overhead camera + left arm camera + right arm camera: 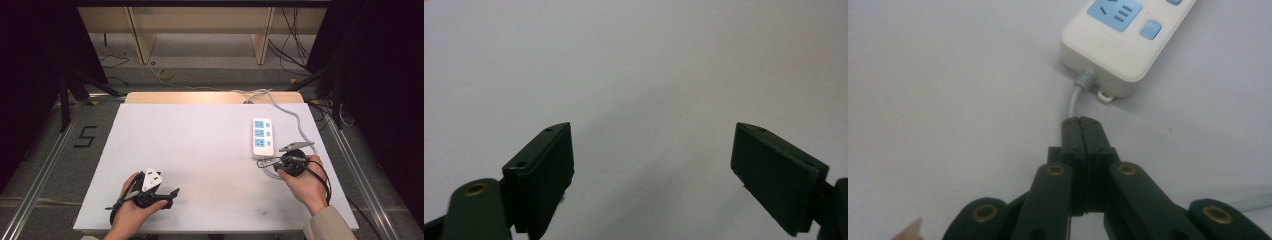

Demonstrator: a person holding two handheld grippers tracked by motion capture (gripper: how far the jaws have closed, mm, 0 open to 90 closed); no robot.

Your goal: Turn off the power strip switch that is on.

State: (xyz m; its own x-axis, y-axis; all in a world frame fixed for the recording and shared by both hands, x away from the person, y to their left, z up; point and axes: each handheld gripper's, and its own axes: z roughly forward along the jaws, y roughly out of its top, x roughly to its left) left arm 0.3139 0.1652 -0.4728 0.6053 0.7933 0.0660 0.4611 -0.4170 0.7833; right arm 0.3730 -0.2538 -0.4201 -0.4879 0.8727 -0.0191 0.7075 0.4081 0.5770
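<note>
Lower left of the high view: left gripper [167, 196] resting on the white table [200, 150], fingers [544, 170] spread wide over bare surface, grasping nothing. Right of centre: white power strip [263, 137] with three blue sockets, lying flat near the table's right edge. Just below it: right gripper [262, 162], fingers [1081, 131] clenched on the strip's grey cord [1076, 97] right beside its end.

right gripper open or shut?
Shut: the right gripper has its jaws pressed together, seemingly on the grey cable just below the power strip.
</note>
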